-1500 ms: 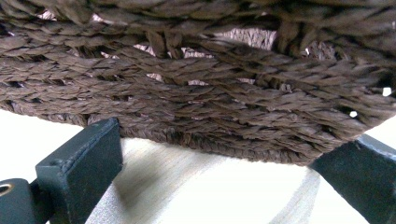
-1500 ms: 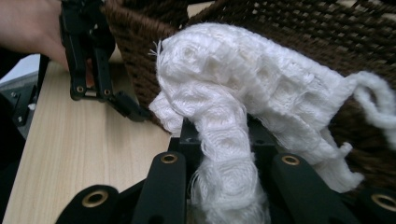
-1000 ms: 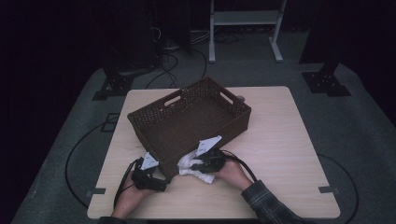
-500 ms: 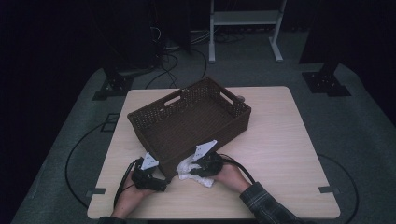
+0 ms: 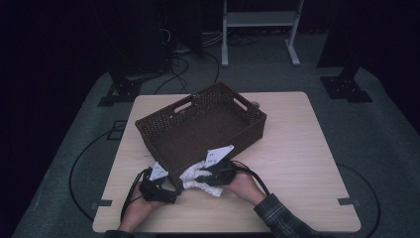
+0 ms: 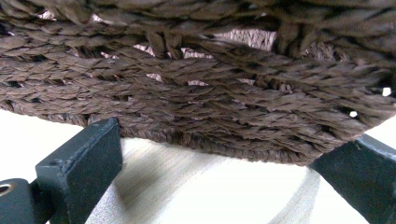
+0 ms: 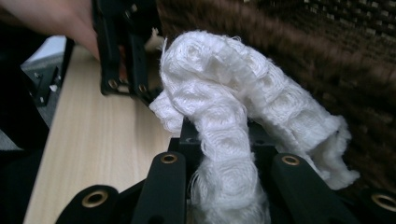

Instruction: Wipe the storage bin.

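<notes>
White terry-like cloth (image 7: 219, 135), bunched, is clamped in your right gripper (image 5: 210, 174), jaws closed most of the way on a thick fold; the rest spills out in front of them. In the high view it sits lower centre of the frame, right at the near wall of the brown wicker basket (image 5: 198, 130). Your left gripper (image 5: 157, 188), lower left, has jaws spread wide, holding nothing, with the basket's corner (image 6: 201, 93) just ahead of them. My read: the cloth is light, soft and floppy, so it won't slip but it will droop and can snag its loose threads on the weave. Grip is best kept on the bunched middle, not an edge. Lift the hanging end clear of the rim before going over. The basket looks stiff and light; brace it at that corner if it shifts.
</notes>
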The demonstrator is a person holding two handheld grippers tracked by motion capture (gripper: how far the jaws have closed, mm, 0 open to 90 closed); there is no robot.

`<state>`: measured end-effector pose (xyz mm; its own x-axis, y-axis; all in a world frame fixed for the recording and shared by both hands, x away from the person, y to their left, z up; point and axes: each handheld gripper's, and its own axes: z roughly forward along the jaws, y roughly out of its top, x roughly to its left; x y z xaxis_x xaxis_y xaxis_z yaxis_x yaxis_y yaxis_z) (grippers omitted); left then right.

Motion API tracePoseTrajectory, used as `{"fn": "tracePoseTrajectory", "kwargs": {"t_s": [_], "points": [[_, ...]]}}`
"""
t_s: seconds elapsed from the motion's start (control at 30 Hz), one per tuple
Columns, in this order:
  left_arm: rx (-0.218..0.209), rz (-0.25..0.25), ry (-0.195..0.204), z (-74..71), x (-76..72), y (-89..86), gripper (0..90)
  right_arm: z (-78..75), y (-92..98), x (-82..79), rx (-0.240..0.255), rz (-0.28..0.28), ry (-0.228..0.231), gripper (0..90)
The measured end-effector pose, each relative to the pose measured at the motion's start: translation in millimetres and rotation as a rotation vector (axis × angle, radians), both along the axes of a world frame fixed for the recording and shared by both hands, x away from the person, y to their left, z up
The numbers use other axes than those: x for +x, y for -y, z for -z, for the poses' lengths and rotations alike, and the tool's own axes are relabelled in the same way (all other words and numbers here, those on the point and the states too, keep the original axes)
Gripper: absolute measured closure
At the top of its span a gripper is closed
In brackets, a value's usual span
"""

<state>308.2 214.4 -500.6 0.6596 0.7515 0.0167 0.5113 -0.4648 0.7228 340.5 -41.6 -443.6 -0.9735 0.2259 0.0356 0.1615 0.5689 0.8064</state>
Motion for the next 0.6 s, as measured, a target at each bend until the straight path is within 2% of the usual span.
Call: {"fn": "tracePoseTrajectory", "kwargs": {"t_s": [0.03, 0.17, 0.23, 0.37, 0.5, 0.6], "points": [[0.003, 0.002, -0.003, -0.3, 0.0, -0.2, 1.5, -4.5, -1.2, -1.8, 0.018, -0.006, 0.001, 73.6], [0.003, 0.002, -0.003, -0.3, 0.0, -0.2, 1.5, -8.9, -4.5, -4.5, 0.024, -0.017, 0.015, 73.6], [0.003, 0.002, -0.003, -0.3, 0.0, -0.2, 1.5, -10.7, -5.6, -6.1, 0.059, -0.035, 0.01, 73.6], [0.004, 0.002, -0.003, -0.3, 0.0, -0.2, 1.5, -16.0, -10.7, -9.1, 0.076, -0.05, 0.026, 73.7], [0.005, 0.003, -0.004, -0.4, -0.1, -0.3, 1.5, -13.8, -16.0, -8.8, 0.056, -0.05, 0.037, 73.7], [0.005, 0.003, -0.004, -0.4, -0.1, -0.3, 1.5, -5.1, -19.6, -7.0, 0.018, -0.045, 0.032, 73.7]]}}
